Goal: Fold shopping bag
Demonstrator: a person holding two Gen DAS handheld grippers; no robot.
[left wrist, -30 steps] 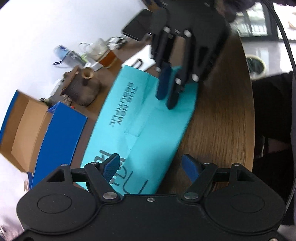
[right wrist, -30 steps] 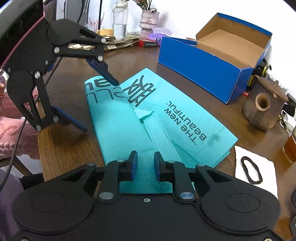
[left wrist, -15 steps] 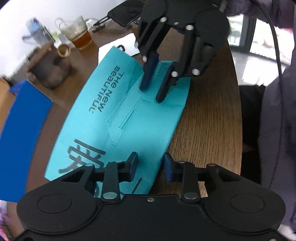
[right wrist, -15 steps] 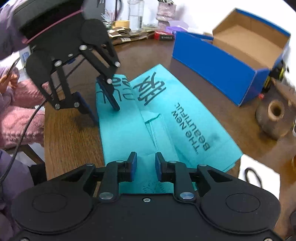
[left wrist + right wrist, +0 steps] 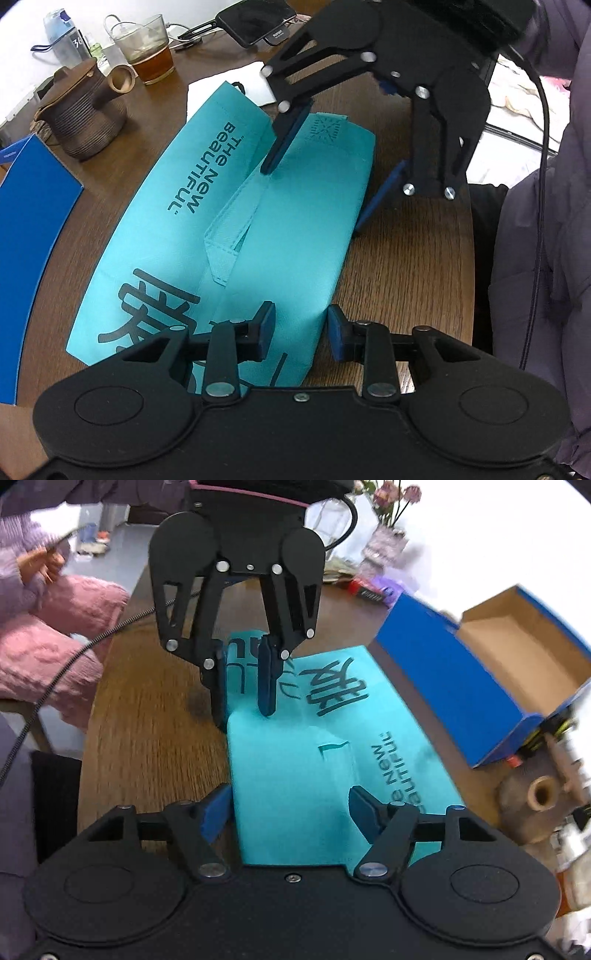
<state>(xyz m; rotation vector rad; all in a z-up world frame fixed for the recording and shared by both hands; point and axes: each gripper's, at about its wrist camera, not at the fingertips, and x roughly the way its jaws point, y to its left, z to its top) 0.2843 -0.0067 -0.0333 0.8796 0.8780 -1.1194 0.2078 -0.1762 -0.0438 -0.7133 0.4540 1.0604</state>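
A teal shopping bag (image 5: 295, 240) with dark lettering lies folded lengthwise on the round wooden table (image 5: 406, 280). Its near long edge is doubled over into a raised fold. At one end, my left gripper (image 5: 300, 332) is shut on that fold, with the fabric filling the gap between its blue pads. From the right wrist view the left gripper (image 5: 243, 716) comes down on the far end of the bag (image 5: 295, 768). My right gripper (image 5: 291, 810) straddles the other end; its jaws are opening and the fold lies loose between them. In the left wrist view the right gripper (image 5: 314, 199) stands spread over the bag.
An open blue shoe box (image 5: 461, 679) stands beside the bag. A brown clay teapot (image 5: 81, 114), a glass of tea (image 5: 151, 51), a phone (image 5: 255, 22) and white paper (image 5: 229, 85) sit beyond it. A person in pink (image 5: 44, 638) sits past the table edge.
The left gripper has swung over the bag's end and narrowed from wide open onto the folded edge. The right gripper's jaws, nearly together on the fabric before, have spread apart.
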